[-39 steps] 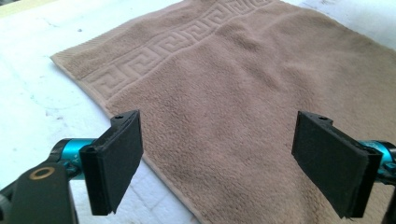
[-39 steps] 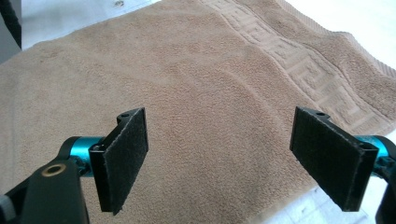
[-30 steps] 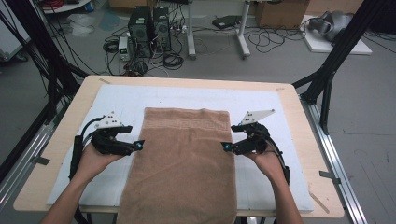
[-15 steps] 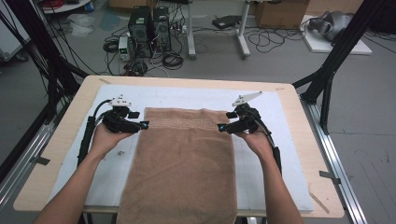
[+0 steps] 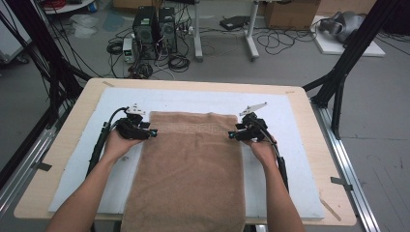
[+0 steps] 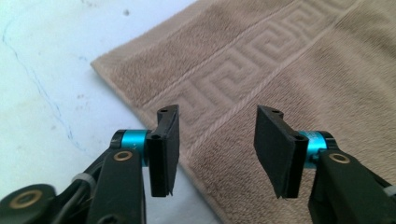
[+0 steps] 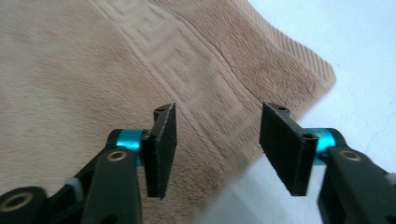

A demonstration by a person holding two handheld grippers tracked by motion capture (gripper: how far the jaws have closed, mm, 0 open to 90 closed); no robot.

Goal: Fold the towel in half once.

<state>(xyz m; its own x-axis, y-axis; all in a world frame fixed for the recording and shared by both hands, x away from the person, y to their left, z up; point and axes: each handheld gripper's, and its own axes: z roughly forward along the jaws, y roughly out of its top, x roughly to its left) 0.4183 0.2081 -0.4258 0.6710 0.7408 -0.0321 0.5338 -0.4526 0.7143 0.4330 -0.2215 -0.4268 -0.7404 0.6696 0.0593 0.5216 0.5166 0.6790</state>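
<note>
Both grippers moved up to the towel's (image 5: 191, 164) far corners — jaws apart, just closing, straddling its edges.

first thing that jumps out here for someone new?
The brown towel, spread flat down the middle of the white mat and hanging over the near table edge. Next, the left gripper and right gripper at its two far corners, jaws just closing but pressing on nothing yet.

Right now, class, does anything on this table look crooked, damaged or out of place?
Little stands out. The brown towel lies flat and nearly square on the white mat, its near end hanging over the table edge. The mat shows faint scuff marks in the left gripper view.
</note>
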